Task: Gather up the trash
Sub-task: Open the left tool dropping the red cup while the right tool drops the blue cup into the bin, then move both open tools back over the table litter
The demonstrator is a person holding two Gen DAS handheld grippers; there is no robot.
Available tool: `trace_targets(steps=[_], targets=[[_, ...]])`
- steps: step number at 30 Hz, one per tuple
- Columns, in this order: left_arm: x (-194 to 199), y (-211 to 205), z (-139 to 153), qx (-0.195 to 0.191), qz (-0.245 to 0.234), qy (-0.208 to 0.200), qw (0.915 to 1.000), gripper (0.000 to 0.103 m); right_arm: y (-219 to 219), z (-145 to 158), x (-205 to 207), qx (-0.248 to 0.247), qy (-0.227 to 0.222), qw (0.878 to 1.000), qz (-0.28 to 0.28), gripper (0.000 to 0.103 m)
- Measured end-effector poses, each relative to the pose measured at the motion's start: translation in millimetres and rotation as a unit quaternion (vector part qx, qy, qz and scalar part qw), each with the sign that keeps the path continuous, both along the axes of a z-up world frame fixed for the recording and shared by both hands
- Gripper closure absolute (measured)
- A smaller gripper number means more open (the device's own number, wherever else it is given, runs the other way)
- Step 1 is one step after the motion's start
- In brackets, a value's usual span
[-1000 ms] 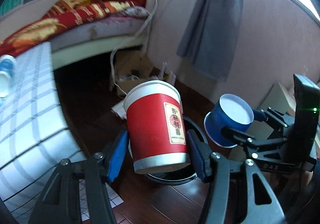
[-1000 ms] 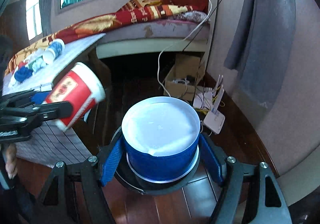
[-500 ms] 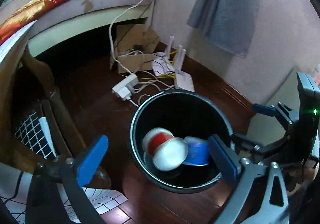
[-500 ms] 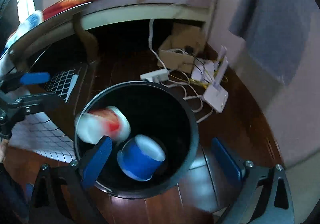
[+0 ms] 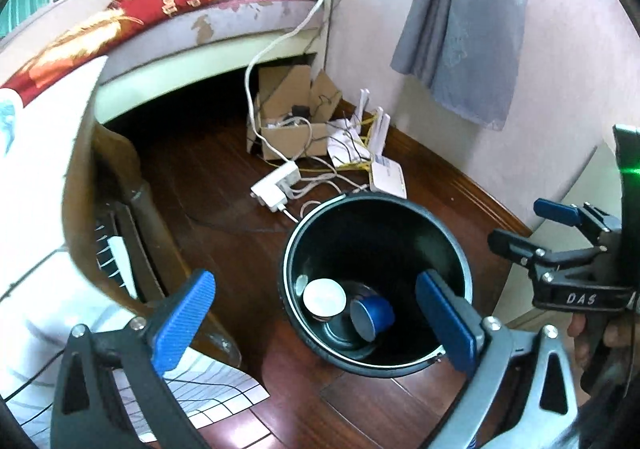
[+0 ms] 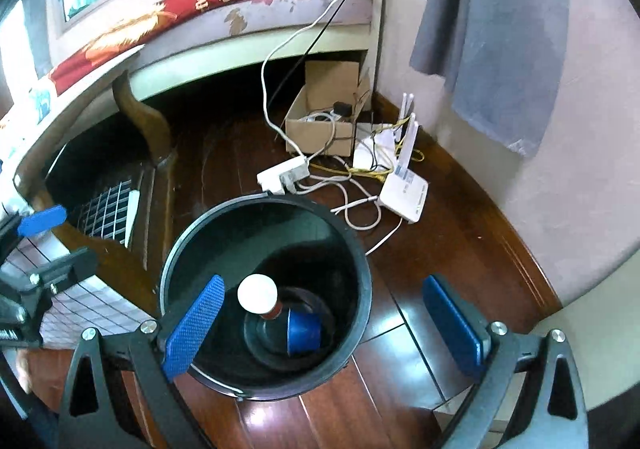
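Note:
A black round trash bin [image 5: 320, 221] stands on the dark wood floor; it also shows in the right wrist view [image 6: 208, 225]. Inside it lie a red paper cup [image 5: 324, 297] with its white end up and a blue paper cup [image 5: 372, 317]; both show in the right wrist view too, the red cup [image 6: 258, 295] and the blue cup [image 6: 304, 331]. My left gripper [image 5: 316, 325] is open and empty above the bin. My right gripper [image 6: 324, 329] is open and empty above the bin, and it shows at the right of the left wrist view [image 5: 532, 233].
A table with a checked cloth [image 5: 36, 177] stands left of the bin. Behind the bin lie a white power strip [image 5: 276, 185], a router [image 5: 386, 177], cables and a cardboard box [image 5: 292, 121]. A bed [image 5: 180, 9] and a grey curtain [image 5: 464, 21] are beyond.
One second ago my left gripper held the red cup and my right gripper held the blue cup. Both opened, the cups fell into the bin and have settled at its bottom.

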State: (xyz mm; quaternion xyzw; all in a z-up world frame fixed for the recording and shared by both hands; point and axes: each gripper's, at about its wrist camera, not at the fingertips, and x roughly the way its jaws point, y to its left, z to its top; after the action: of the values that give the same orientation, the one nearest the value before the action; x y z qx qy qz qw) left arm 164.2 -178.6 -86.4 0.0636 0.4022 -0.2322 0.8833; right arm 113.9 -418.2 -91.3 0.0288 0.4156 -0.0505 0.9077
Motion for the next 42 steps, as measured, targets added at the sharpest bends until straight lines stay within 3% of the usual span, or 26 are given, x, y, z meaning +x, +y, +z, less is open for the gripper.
trace_targets(steps=[10,22,27,34,42], targets=[[-18.0,29.1,44.0,-0.018,0.048,-0.039,0.9979,0.001,37.6,67.5,-15.0,-0.004,-0.044,0.999,0.008,0.002],[-36.6,89.3,75.6,-0.035,0.111,-0.066,0.9909,0.001,84.5,96.8,-17.6,-0.009,-0.081,0.996,0.044,0.002],[-49.1,132.5,86.7,-0.057,0.148,-0.081,0.9840,0.001,115.2,101.3,-10.6,0.007,-0.091,0.991,0.094,0.002],[-59.2,194.8,93.8,-0.038,0.212,-0.098,0.9717,0.001,176.7,110.9,1.8,0.012,-0.108,0.980,0.166,0.002],[-72.6,279.4,89.3,-0.025,0.298,-0.105,0.9486,0.001,256.3,119.3,19.1,0.026,-0.123,0.963,0.239,0.003]])
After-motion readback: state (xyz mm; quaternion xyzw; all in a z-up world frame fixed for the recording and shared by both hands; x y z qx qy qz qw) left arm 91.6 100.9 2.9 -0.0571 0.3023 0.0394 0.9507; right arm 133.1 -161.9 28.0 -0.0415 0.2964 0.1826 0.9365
